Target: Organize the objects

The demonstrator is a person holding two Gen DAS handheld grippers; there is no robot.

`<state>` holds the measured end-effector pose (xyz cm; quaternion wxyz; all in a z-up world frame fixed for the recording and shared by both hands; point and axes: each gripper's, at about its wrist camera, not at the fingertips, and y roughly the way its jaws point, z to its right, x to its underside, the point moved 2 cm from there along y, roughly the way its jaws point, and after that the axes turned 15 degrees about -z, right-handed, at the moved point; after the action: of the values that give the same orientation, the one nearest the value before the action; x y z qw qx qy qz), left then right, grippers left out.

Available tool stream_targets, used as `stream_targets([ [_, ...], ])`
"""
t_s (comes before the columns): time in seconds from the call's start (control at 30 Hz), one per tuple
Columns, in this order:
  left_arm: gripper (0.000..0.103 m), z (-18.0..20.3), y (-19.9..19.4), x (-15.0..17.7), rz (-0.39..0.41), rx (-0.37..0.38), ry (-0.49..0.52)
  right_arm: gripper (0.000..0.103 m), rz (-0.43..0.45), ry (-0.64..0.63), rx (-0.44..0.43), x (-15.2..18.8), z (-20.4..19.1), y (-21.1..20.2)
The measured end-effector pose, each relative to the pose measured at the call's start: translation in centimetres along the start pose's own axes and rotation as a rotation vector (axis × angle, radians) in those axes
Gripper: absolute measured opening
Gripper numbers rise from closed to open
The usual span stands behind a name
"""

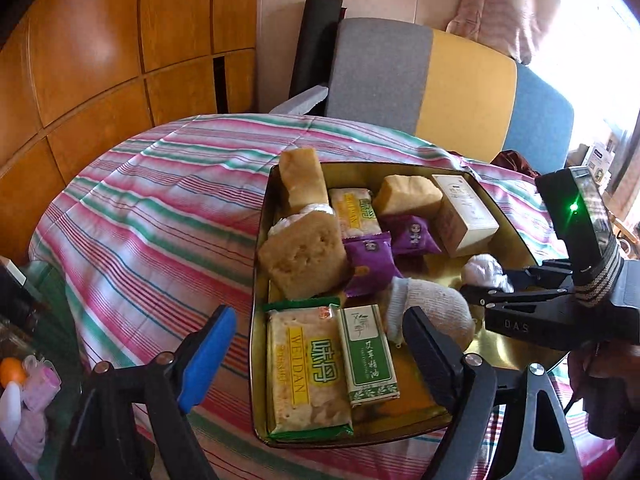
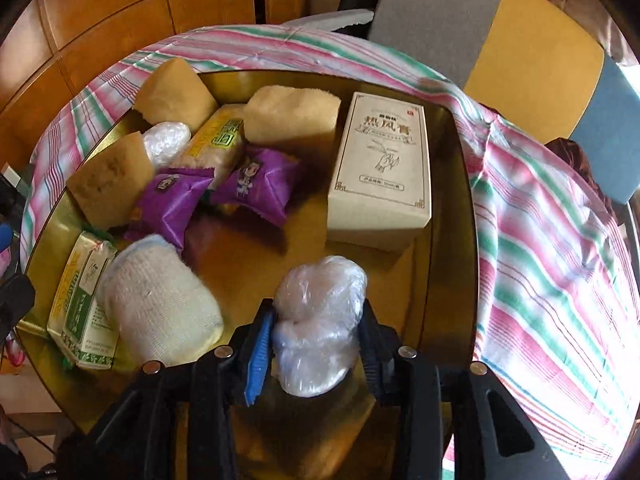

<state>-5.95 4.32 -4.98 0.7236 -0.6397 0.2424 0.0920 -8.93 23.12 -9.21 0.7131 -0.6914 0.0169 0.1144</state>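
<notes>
Plastic wrap balled into a clear wad (image 2: 316, 328) sits between the two fingers of the right gripper (image 2: 316, 344), low over the bare gold floor of the tin tray (image 2: 448, 240) at its near right side. The blue pad (image 2: 258, 354) meets the wad's left flank and the black finger (image 2: 374, 344) its right, though whether they press it or merely touch is hard to judge from this angle. Beside it to the left lies a rolled white sock (image 2: 160, 304), and beyond it a cream carton (image 2: 380, 172) lies flat. The left gripper (image 1: 320, 344) hangs with jaws spread wide and nothing held: a biscuit packet (image 1: 304, 368) and a green box (image 1: 366, 354) lie in the tray below the gap, untouched. The tray rests on a striped cloth (image 1: 160, 208).
</notes>
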Motion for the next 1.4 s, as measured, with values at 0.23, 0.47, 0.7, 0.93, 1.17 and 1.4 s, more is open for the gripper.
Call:
stream_targets([
  [0.23,0.103,-0.2,-0.4,0.2,0.016,-0.019,-0.017,0.046,0.109,0.030,0.010,1.7,-0.1,-2.8],
  [0.47,0.103,-0.3,-2.3,0.3,0.091,-0.044,-0.040,0.047,0.278,0.191,0.062,5.0,1.3,-7.1],
  [0.7,0.103,0.2,-3.6,1.0,0.102,-0.071,-0.068,0.048,0.320,0.307,0.054,7.7,1.4,-8.1],
  [0.93,0.103,-0.8,-3.7,1.7,0.087,-0.139,-0.141,0.048,0.331,0.273,0.028,9.0,-0.2,-8.3],
  [1.17,0.103,-0.3,-4.8,2.2,0.127,-0.116,-0.129,0.048,0.353,0.259,0.036,9.2,-0.9,-9.0],
  [1.4,0.103,0.5,-4.9,2.2,0.131,-0.113,-0.098,0.048,0.354,0.251,0.040,9.1,-1.3,-9.1],
])
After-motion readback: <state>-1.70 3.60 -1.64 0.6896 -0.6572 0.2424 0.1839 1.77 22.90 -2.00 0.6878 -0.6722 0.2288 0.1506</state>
